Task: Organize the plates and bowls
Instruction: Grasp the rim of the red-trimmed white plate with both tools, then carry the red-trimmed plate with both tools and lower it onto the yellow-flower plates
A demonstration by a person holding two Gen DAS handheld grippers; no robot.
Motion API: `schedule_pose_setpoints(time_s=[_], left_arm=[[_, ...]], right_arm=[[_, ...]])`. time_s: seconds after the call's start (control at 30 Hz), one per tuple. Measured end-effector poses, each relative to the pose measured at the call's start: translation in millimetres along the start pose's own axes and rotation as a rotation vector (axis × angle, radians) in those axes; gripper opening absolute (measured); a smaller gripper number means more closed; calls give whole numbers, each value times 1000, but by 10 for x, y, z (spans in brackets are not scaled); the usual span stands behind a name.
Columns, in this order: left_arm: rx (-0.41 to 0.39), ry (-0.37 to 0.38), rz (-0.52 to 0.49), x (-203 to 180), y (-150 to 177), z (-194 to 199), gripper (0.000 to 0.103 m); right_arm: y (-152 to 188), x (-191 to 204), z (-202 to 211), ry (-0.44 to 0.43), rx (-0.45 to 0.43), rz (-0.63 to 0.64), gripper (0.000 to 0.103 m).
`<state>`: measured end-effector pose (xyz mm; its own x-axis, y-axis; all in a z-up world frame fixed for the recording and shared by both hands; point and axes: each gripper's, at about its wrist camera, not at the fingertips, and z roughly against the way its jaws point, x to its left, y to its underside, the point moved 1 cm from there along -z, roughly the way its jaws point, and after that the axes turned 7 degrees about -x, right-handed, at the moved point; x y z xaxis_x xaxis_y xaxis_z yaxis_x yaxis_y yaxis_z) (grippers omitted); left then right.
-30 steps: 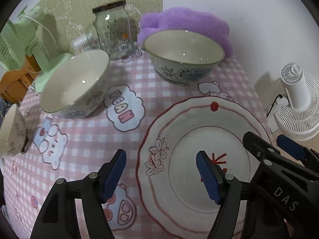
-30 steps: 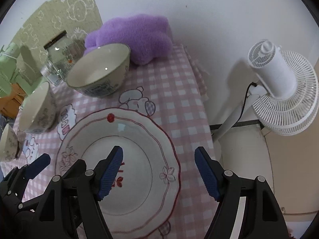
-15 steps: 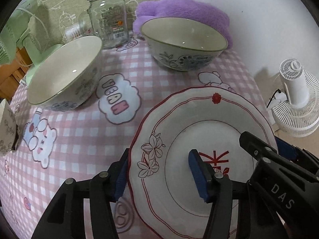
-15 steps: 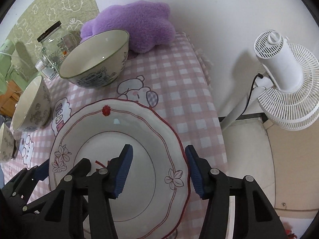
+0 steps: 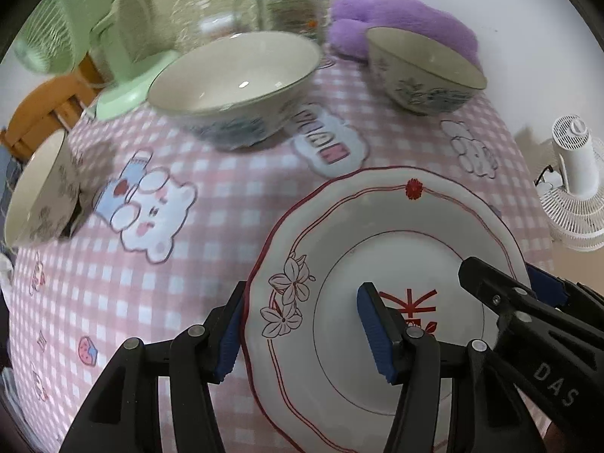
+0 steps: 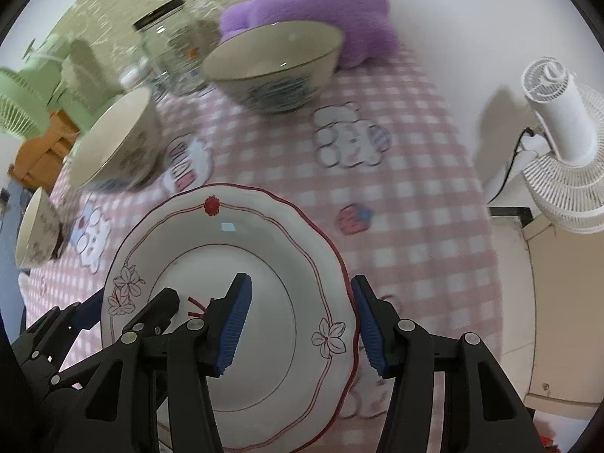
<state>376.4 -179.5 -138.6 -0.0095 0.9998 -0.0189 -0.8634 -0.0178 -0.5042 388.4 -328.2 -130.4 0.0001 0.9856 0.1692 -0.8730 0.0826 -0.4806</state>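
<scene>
The plate (image 5: 385, 264) sits lifted off the pink checked desk (image 5: 188, 264), gripped on opposite sides. The left tool (image 5: 305, 334) is clamped over its left rim, the right tool (image 6: 300, 326) over its right rim, one finger inside, one outside. Three bowls lie ahead and leftward; the nearest big bowl (image 5: 234, 79) is closer to the left hand.

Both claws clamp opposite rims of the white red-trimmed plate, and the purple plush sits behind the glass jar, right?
Not quite: the purple plush sits behind the blue-patterned ceramic bowl, not the glass jar, which stands to that bowl's left; the right wrist view shows it. The rest holds: left claw and right claw clamp opposite rims of the white red-trimmed plate.
</scene>
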Motion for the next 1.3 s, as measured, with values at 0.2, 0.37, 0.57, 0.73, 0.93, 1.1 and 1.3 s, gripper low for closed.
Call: schedule_pose_setpoints(time_s=[0.2, 0.37, 0.57, 0.73, 0.93, 1.1, 1.3], left_arm=[[-4, 26, -8, 21, -5, -1, 55], [-16, 17, -13, 1, -7, -3, 56], [-27, -14, -21, -54, -30, -15, 60], [-46, -26, -42, -86, -52, 105, 59], [-86, -6, -46, -79, -86, 380, 59], [-124, 17, -59, -33, -42, 667, 59], [-161, 49, -68, 112, 138, 1019, 59]], right_arm=[[31, -2, -28, 21, 10, 57, 44], [42, -10, -95, 33, 21, 73, 44], [38, 51, -107, 66, 5, 76, 44], [-1, 107, -26, 97, -9, 98, 44], [-28, 103, 261, 104, -54, 78, 44], [38, 173, 583, 117, -94, 54, 44], [242, 339, 974, 145, -137, 42, 44]])
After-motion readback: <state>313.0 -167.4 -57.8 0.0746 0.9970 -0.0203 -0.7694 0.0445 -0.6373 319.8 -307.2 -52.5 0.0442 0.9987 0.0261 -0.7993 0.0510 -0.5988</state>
